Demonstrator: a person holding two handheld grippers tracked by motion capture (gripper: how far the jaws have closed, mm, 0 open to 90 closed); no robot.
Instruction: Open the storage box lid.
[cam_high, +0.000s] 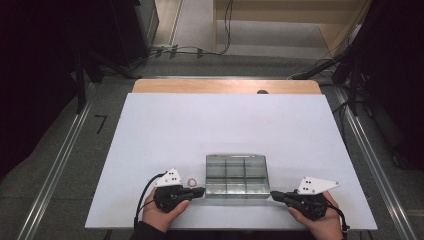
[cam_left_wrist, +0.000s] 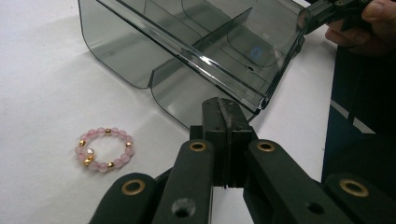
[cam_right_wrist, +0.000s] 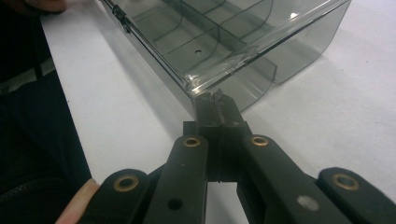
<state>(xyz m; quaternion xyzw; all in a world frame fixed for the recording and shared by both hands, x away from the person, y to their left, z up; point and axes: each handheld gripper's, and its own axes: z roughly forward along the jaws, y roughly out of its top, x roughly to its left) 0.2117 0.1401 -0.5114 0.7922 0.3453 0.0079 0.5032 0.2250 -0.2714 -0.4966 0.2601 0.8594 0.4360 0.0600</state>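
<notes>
Two grippers, one clear box, one bead ring, one white table top.

Left gripper (cam_high: 200, 191): jaws clenched flat together, nothing between them. In the left gripper view the tips (cam_left_wrist: 226, 108) sit right at the near corner of the box (cam_left_wrist: 196, 51); whether they touch the plastic is hard to say, since the jaw ends cover the corner. Left hand (cam_high: 162, 210) wraps the body, its forearm cut off at the bottom edge of the high view.

Right gripper (cam_high: 274, 194): jaws likewise clenched on nothing. In the right gripper view the tips (cam_right_wrist: 217, 103) meet the box's (cam_right_wrist: 224, 42) other near corner; contact again cannot be settled. Right hand (cam_high: 320, 220) is partly cut off by the frame's bottom edge.

Box (cam_high: 236, 176): smoky see-through plastic, open top, lying between the two grippers, just ahead of both sets of tips. The high view shows six compartments, three across and two deep. Both gripper views cut off its far side, and the dividers blur into reflections, so the contents are hard to make out; a faint blue ring-like spot (cam_left_wrist: 255, 52) shows in one cell in the left gripper view, unclear whether an object or a glint.

Bead ring (cam_left_wrist: 103, 150): pink beads with a few gold ones, lying on the table (cam_high: 165, 130) just to the left of the left gripper's jaws, outside the box. Tiny and pale in the high view (cam_high: 191, 181); bead count not readable
</notes>
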